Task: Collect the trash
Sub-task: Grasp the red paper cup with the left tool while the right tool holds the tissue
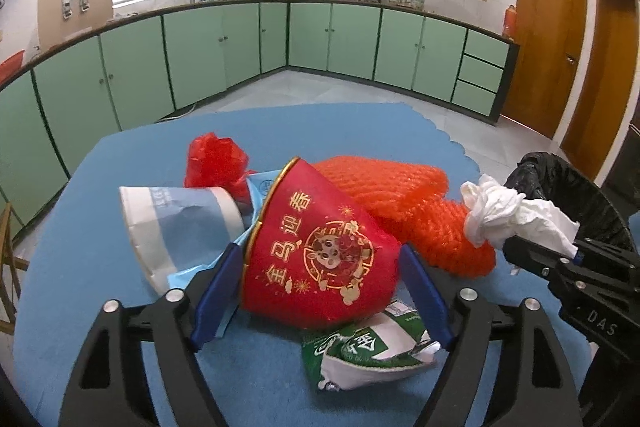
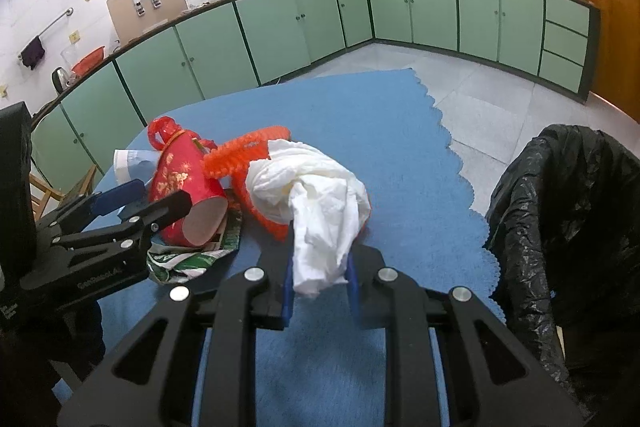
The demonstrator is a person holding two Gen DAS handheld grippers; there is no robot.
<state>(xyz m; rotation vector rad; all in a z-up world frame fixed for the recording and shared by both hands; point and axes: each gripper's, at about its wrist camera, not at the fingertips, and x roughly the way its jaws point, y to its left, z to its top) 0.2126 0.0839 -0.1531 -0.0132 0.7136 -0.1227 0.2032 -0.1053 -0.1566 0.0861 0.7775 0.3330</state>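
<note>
A heap of rubbish was found near the middle of a blue scallop-edged table mat (image 2: 380,115). The left gripper (image 1: 320,267) was set astride a red paper cup printed with gold characters (image 1: 320,247), which lay on its side. Its blue pads (image 1: 218,291) were spread wide on either flank of the cup, and no firm pressure on the wall could be confirmed. The right gripper (image 2: 320,279) was seen with its fingers drawn close, pinching a crumpled white tissue wad (image 2: 316,211), apparently raised above the mat.

Beside the red cup were recorded a white-and-blue paper cup lying on its side (image 1: 180,223), a crumpled red plastic bag (image 1: 216,163), orange foam fruit netting (image 1: 400,203) and, beneath the cup's base, a flattened green-and-white packet (image 1: 372,351). A bin lined with a black plastic bag (image 2: 568,219) stood just beyond the mat's right edge.

The red cup was judged light, thin-walled and easily crushed. A hold across the mid-body, where the pads already stood, was considered suitable, with modest closing force, since the taper could let it slide towards the narrow base. The tissue was judged soft and nearly weightless. A loose fold could slip free, so a grip on the bulk was preferred.
</note>
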